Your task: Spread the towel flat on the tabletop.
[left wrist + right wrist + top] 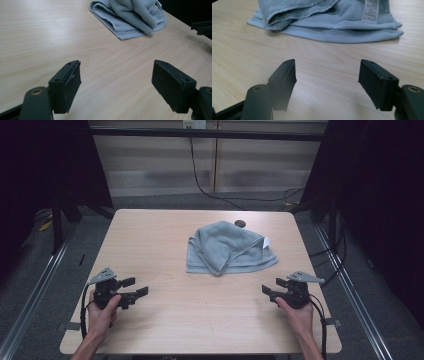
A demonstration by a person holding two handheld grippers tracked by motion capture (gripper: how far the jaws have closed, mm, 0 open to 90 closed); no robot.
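High view puts my left gripper (138, 287) and my right gripper (270, 287) low on the wooden table (150, 235), each pointing inward, with the one grey towel (227, 247) lying ahead of both and between their lines of reach, well apart from either. Both sets of jaws stand released and wide, with nothing but bare tabletop between the pads. From the left gripper view, the towel (130, 17) sits far ahead of my jaws and off to their right side, and the tips of the other gripper poke in at the far right edge. From the right gripper view, the towel (329, 22) lies straight ahead of my jaws, nearer than it is to the left pair, its folded hem running across in front of them and a white care label (370, 10) showing ahead of the right-hand jaw. I judge the work on the towel has not begun: it is a loose, rumpled heap with one flap thrown over the rest, untouched by either gripper, so the reach, the grasp and whatever spreading or folding comes after are all left to do. By count I see one towel, one label, one table, two grippers, two hands, and one small dark disc (240, 223) just past the towel.
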